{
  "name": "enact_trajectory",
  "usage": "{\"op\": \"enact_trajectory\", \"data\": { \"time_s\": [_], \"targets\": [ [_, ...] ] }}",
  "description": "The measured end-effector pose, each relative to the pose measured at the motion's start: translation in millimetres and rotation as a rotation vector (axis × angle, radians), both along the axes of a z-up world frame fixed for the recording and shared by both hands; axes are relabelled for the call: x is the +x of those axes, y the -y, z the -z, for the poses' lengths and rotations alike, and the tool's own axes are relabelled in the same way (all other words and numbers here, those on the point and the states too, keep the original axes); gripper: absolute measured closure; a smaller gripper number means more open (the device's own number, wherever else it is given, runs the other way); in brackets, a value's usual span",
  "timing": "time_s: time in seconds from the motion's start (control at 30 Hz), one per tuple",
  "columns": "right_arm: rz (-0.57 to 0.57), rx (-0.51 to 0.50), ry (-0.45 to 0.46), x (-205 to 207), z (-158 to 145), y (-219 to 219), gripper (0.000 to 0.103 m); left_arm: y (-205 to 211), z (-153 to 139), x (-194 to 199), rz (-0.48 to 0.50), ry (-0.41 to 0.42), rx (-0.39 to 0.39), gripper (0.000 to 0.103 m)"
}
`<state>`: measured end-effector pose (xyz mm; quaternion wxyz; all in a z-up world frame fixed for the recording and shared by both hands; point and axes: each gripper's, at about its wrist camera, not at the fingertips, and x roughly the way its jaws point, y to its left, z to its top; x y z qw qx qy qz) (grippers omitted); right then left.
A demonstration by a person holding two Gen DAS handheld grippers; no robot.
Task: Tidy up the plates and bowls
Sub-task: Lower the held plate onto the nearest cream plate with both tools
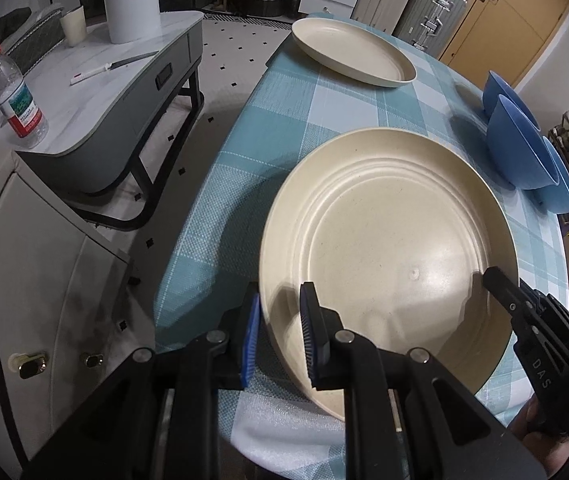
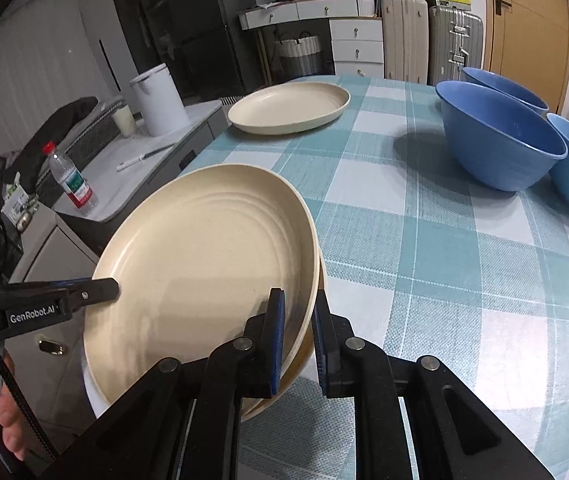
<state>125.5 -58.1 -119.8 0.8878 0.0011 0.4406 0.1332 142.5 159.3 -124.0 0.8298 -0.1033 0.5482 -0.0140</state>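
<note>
Plate rim fills the bottom of both views: the left tool (image 1: pixel 280 336) is clamped narrow on the near-left edge of the cream plate (image 1: pixel 388 248), and the right tool (image 2: pixel 298 344) pinches its right edge, where a 2nd rim seems to show beneath, so this may be 2 plates. Each tool appears in the other's view, at lower right and lower left. The plate is tilted, left side higher, over the near corner of the checked table (image 2: pixel 424 240). Another cream plate (image 2: pixel 288 108) lies flat toward the upper middle of the frame, straight ahead and nearer the left tool's side. I judge stacking there is next. 3 blue bowls (image 2: pixel 500 136) crowd the upper right.
</note>
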Motion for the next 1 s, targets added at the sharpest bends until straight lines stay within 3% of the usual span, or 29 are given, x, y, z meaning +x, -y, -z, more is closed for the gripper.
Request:
{"op": "enact_trajectory", "data": {
  "time_s": [0.6,0.8,0.93,1.0],
  "targets": [
    [0.030,-0.075,0.019,-0.4,-1.1,3.3,0.088,-6.3,8.5,-2.2,-0.021,-0.019,-0.017,0.085],
    [0.058,-0.018,0.028,1.5,-4.8,17.0,0.088,-10.7,10.2,-2.1,-0.035,-0.020,-0.039,0.082],
    [0.062,0.084,-0.044,11.8,4.2,27.4,0.085,-11.2,14.5,-1.6,-0.039,-0.037,-0.059,0.069],
    [0.077,0.114,-0.074,17.5,9.8,31.2,0.079,-9.7,18.1,-1.4,-0.037,-0.045,-0.069,0.069]
  ]
}}
